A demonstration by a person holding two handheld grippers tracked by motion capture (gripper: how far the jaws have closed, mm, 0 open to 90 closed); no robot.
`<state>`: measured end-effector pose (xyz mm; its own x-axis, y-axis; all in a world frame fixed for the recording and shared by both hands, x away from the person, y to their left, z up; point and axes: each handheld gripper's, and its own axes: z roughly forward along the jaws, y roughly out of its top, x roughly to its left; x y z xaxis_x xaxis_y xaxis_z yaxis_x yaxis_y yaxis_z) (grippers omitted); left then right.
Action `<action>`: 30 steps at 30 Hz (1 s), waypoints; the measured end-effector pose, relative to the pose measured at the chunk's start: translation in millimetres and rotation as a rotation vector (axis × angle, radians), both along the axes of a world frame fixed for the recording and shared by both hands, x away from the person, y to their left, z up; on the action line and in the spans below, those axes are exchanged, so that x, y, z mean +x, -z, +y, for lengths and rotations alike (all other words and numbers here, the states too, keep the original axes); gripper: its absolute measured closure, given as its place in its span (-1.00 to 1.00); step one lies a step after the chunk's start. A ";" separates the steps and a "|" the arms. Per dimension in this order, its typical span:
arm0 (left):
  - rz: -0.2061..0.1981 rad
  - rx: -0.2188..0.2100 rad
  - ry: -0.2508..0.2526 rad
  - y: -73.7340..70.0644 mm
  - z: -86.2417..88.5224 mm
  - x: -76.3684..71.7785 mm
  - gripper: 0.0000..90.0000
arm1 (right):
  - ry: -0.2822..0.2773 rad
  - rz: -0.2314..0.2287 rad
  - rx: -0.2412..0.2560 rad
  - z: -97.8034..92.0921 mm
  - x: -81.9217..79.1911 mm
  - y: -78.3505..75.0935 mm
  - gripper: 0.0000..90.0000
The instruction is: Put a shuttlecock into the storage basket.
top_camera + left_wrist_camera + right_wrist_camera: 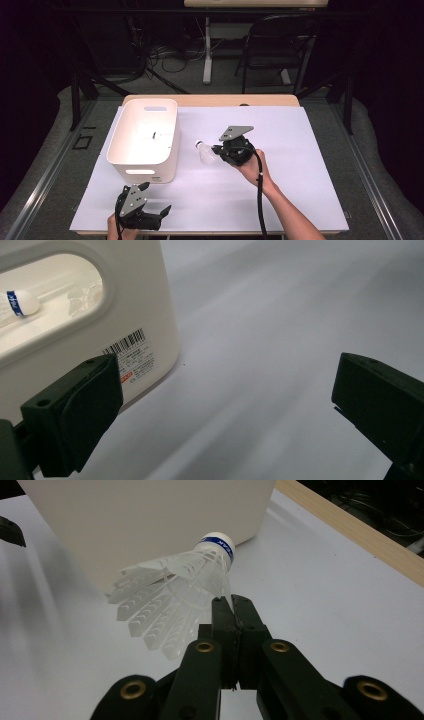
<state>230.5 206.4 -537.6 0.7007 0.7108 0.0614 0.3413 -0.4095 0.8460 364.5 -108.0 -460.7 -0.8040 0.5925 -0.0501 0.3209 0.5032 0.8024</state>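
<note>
the table [300, 165] has a white sheet on it. the big white bin [145, 137] sits on the far left part. through its side hole, in the left gripper view, you can see one birdie [20, 302] already lying inside.

your left gripper [150, 212] rests at the near edge, just near of the bin, with its jaws wide apart and nothing in them.

your right gripper [218, 149] is in the middle of the table, just right of the bin. its jaws are squeezed tight on the thin skirt edge of a second birdie [175, 595]. the cork tip points at the bin wall.

here is what could go wrong, i think. you only have a tiny pinch on the soft skirt, so a quick swing could make it slip out. if you stay low, the tip may bump the wall and the birdie may fall on the table.
</note>
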 end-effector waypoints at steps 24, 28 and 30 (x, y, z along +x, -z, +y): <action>-0.007 -0.008 -0.003 -0.9 0.8 0.3 -1.00 | -0.023 -0.003 0.011 15.7 12.6 -19.5 1.00; -0.004 -0.004 0.000 -0.7 0.3 0.6 -1.00 | -0.027 -0.004 0.012 17.8 15.1 -23.0 1.00; -0.005 -0.006 0.000 -0.5 0.4 0.7 -1.00 | -0.026 -0.003 0.015 19.0 15.7 -25.3 1.00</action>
<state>231.3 206.7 -537.2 0.7001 0.7115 0.0611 0.3370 -0.4046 0.8502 380.3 -89.0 -435.5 -0.8189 0.5722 -0.0436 0.3059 0.4995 0.8105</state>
